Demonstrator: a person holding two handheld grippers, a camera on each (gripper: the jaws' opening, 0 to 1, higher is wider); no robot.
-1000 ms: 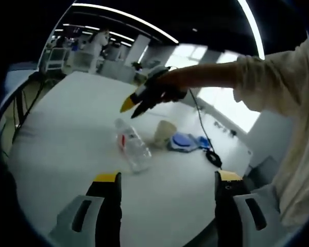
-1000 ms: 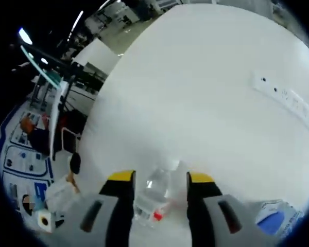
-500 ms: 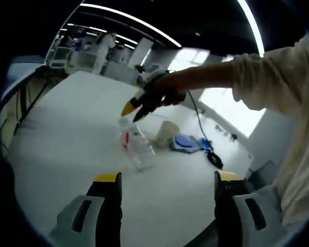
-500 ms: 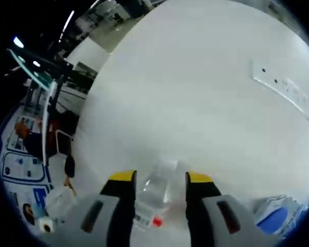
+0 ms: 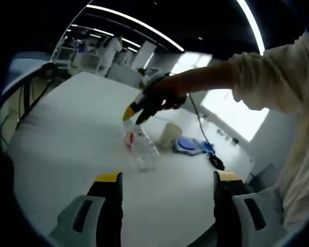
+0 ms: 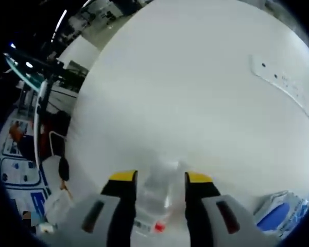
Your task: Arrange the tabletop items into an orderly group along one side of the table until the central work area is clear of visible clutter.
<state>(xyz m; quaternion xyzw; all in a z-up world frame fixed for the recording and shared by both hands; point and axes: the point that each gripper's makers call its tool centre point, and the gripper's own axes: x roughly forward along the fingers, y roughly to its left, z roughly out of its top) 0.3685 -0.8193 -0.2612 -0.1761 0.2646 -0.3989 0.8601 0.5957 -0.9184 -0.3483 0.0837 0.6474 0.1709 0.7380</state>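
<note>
Clear ribbed plastic bottle (image 6: 157, 193) between right tongs (image 6: 158, 180) on smooth white table (image 6: 195, 92)

Table (image 5: 67, 134) bare and open on near and far-left sides. Obstacles grouped mid-right: clear bottle (image 5: 140, 149) lying flat, right gripper (image 5: 135, 110) directly over it; beige cup (image 5: 169, 135), blue object (image 5: 188, 145) and black cable (image 5: 215, 162) just beyond

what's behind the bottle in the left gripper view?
Behind the clear bottle: a tan cup and a blue-and-white item on the table. The bottle partly covers the cup's base.
</note>
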